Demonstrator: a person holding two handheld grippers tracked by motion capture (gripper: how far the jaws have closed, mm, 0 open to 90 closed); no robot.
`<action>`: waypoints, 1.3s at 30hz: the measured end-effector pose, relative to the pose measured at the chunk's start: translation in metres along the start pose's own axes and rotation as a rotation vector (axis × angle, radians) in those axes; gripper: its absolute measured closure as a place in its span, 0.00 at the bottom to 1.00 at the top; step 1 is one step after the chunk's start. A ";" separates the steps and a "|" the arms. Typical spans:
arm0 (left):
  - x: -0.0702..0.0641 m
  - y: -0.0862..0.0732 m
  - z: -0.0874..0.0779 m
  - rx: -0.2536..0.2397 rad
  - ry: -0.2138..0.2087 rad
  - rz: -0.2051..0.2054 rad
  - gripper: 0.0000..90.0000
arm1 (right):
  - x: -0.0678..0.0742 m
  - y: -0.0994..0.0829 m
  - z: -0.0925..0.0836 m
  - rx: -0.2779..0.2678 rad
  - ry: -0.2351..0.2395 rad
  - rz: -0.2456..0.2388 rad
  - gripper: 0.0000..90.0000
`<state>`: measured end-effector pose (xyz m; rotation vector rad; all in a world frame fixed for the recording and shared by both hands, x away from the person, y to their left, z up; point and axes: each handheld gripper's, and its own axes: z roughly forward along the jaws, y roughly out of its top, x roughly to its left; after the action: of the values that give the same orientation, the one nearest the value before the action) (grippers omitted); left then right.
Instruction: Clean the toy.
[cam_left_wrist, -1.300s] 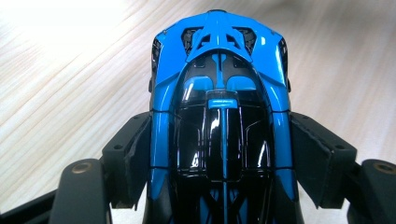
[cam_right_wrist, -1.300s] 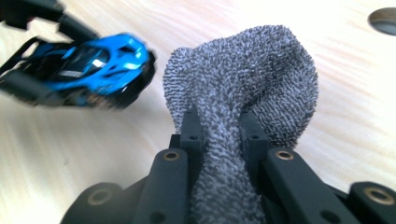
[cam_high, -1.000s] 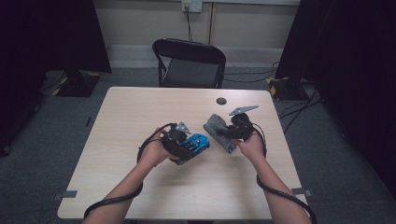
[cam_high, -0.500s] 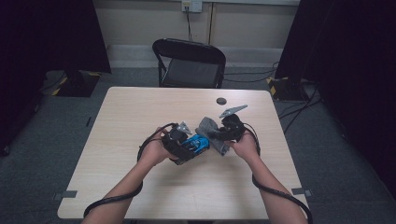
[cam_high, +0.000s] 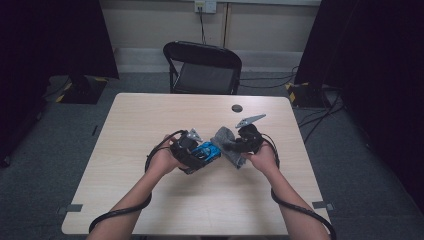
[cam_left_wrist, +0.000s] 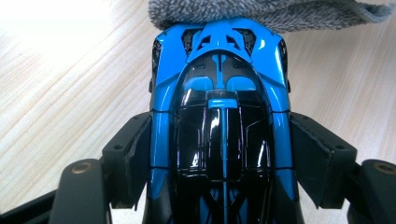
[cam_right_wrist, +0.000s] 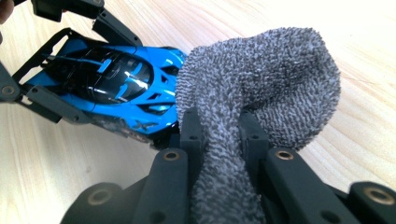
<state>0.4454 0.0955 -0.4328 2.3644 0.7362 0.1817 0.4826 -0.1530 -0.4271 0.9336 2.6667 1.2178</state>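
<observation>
A blue and black toy car (cam_left_wrist: 219, 107) sits between the jaws of my left gripper (cam_left_wrist: 219, 154), which is shut on its sides just above the table. In the high view the toy car (cam_high: 207, 151) and left gripper (cam_high: 192, 152) are near the table's middle. My right gripper (cam_right_wrist: 219, 135) is shut on a bunched grey cloth (cam_right_wrist: 266, 79). The cloth presses against the car's end (cam_right_wrist: 163, 93). The grey cloth (cam_left_wrist: 261, 14) drapes over the car's far end in the left gripper view. Seen from above, the right gripper (cam_high: 235, 146) holds the cloth (cam_high: 225, 140) beside the car.
The light wooden table (cam_high: 150, 115) carries a small dark round object (cam_high: 237, 108) near its far edge. A black folding chair (cam_high: 202, 67) stands behind the table. Cables trail from both grippers off the near edge.
My right gripper has carried the cloth leftwards until it touches the car. The left gripper with the car has stayed in place.
</observation>
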 end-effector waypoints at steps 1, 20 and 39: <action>0.000 0.000 0.000 -0.002 0.001 -0.006 0.31 | 0.000 -0.001 0.000 -0.002 0.004 0.001 0.85; 0.014 -0.006 0.000 -0.007 0.033 -0.055 0.31 | 0.003 -0.013 -0.002 -0.003 0.024 0.020 0.85; 0.019 -0.007 -0.005 -0.027 0.032 -0.065 0.31 | 0.007 -0.022 -0.019 -0.012 0.060 0.017 0.85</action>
<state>0.4561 0.1133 -0.4347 2.3137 0.8200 0.2000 0.4603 -0.1734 -0.4284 0.9353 2.6989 1.2837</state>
